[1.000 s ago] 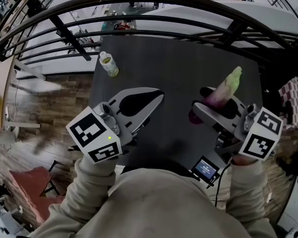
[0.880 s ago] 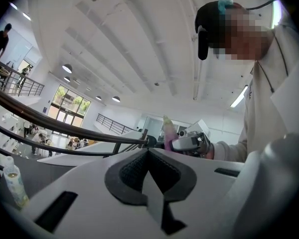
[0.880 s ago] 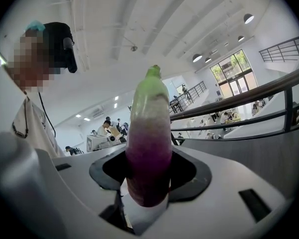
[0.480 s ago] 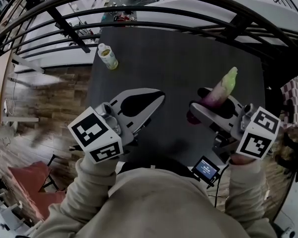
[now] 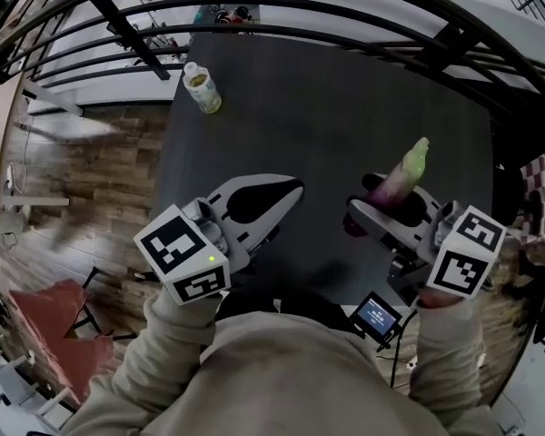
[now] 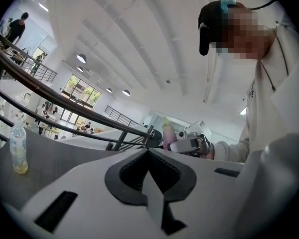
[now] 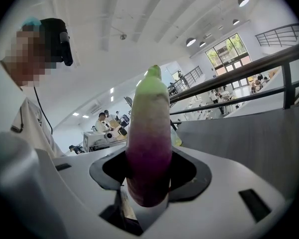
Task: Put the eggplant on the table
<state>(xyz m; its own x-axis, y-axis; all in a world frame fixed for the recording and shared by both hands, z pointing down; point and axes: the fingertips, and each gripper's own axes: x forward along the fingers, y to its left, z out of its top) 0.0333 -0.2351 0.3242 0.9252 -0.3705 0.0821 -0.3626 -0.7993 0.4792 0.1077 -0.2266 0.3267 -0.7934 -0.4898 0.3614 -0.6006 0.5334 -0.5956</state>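
**Eggplant held over the table, not yet set down**

In the head view, a dark table (image 5: 345, 107) is seen beside a railing, with a bottle (image 5: 203, 89) near its far left corner. The eggplant (image 5: 401, 175) is held over the table's right side by the right gripper (image 5: 371, 209).

In the left gripper view, the left gripper (image 6: 148, 152) is seen pressed together, with nothing between its jaws.

In the right gripper view, the eggplant's purple end is pinched between the jaws.

The placing step is judged to be in hand. Next, the eggplant must be brought onto bare surface and the jaws spread.

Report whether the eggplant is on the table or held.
Held: the right claw is shut on the eggplant, gripping its purple end; green tip sticks out.
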